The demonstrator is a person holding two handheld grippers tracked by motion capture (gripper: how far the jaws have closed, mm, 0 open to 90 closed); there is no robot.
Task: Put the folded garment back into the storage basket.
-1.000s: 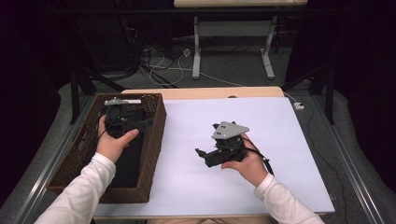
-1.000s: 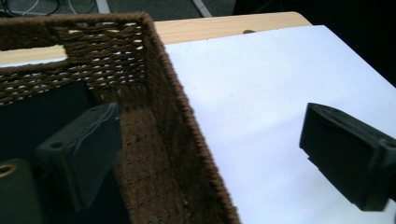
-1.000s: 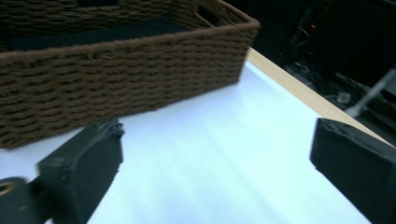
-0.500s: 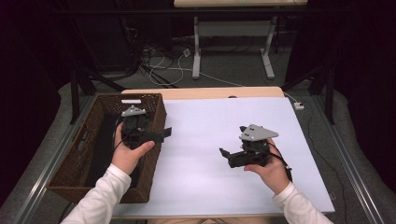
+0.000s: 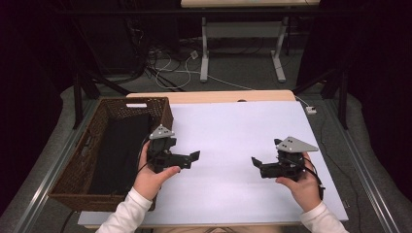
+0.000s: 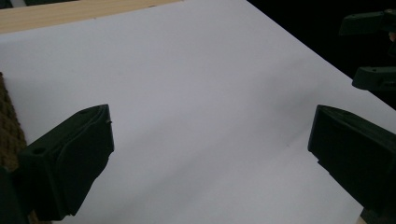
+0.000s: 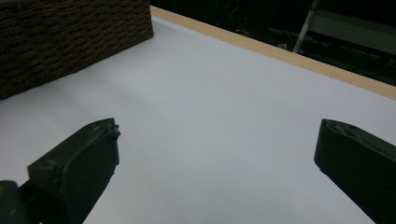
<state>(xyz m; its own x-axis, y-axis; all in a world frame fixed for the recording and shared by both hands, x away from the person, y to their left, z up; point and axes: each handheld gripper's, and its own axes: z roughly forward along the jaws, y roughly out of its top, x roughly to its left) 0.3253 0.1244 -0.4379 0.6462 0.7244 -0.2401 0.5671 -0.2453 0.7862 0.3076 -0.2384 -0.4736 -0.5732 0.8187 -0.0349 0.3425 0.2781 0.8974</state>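
Left gripper point(image 5: 193, 158) is held level just off the woven wicker basket point(image 5: 73, 179), which holds a flat black thing point(image 5: 119, 150); its jaws have just been opening and gape wide, empty. Right gripper point(image 5: 256, 162) points back at it over the smooth white tabletop point(image 5: 228, 126), jaws spread wide, empty too.

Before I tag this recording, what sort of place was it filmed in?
Probably a lab or recording workspace, not a home: a white-topped wooden table ringed by black curtains, loose white cables on the grey floor behind it, and a brown wicker basket at the table's left.
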